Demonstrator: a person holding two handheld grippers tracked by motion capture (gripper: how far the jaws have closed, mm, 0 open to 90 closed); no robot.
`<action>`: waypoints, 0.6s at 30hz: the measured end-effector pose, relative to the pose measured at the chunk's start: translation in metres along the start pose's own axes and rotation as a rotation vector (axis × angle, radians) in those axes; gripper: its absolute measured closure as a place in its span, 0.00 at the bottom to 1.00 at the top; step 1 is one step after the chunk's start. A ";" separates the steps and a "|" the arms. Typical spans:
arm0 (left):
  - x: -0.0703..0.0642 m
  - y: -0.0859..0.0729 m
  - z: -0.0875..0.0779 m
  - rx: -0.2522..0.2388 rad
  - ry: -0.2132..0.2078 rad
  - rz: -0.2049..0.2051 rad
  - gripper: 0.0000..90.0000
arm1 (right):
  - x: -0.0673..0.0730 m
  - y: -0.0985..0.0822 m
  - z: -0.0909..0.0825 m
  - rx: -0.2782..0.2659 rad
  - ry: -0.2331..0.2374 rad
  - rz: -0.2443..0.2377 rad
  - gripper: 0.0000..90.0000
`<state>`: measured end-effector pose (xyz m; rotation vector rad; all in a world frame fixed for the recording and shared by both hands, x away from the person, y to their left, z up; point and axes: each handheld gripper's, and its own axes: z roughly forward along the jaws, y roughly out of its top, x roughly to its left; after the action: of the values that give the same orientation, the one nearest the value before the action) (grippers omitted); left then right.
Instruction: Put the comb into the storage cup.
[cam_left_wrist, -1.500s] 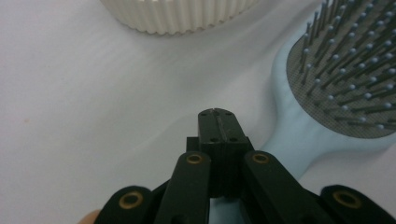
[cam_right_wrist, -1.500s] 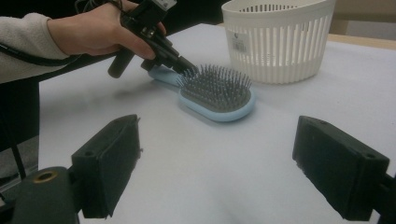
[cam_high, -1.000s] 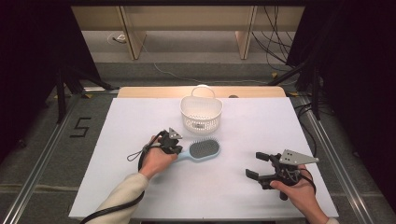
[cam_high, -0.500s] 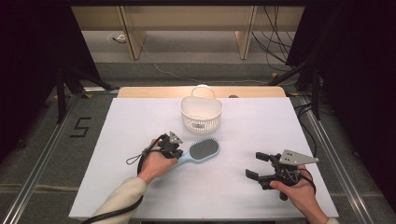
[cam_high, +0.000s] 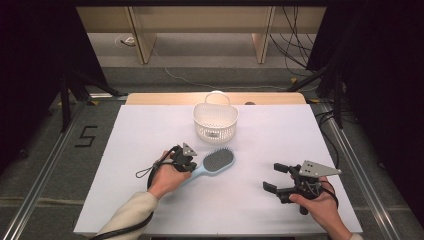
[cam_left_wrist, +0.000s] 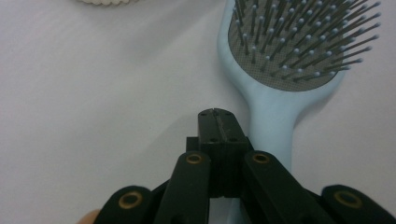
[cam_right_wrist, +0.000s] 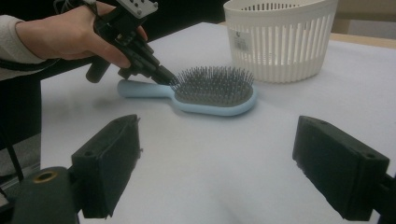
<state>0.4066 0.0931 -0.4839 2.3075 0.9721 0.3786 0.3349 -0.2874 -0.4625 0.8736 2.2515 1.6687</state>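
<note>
While the left gripper (cam_high: 189, 161) hovers closed and empty beside the hairbrush (cam_high: 212, 163) handle, brush flat mid-desk (cam_high: 125, 150) near a white basket (cam_high: 215, 121), right gripper (cam_high: 275, 177) wide open, well apart.

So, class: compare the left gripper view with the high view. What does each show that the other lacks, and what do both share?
Left gripper view alone: the left tool close up, its jaws pressed together with nothing between them, beside the hairbrush's handle, and the brush's single bristles.

High view alone: the whole white table, the right tool with open jaws held by a hand, and the floor.

Both: the light blue hairbrush lying bristles up and the white basket.
</note>
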 end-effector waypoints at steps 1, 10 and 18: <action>-0.001 -0.001 0.000 -0.001 -0.001 0.000 1.00 | 0.000 0.000 0.000 0.000 0.000 0.000 0.18; -0.004 -0.003 -0.002 -0.003 -0.006 0.003 1.00 | 0.000 0.000 0.000 -0.001 0.003 -0.002 0.18; -0.005 -0.004 -0.003 -0.003 -0.007 0.010 0.99 | 0.000 0.000 0.000 0.000 0.002 -0.003 0.18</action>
<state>0.3998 0.0926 -0.4840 2.3102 0.9568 0.3757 0.3348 -0.2872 -0.4628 0.8689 2.2532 1.6691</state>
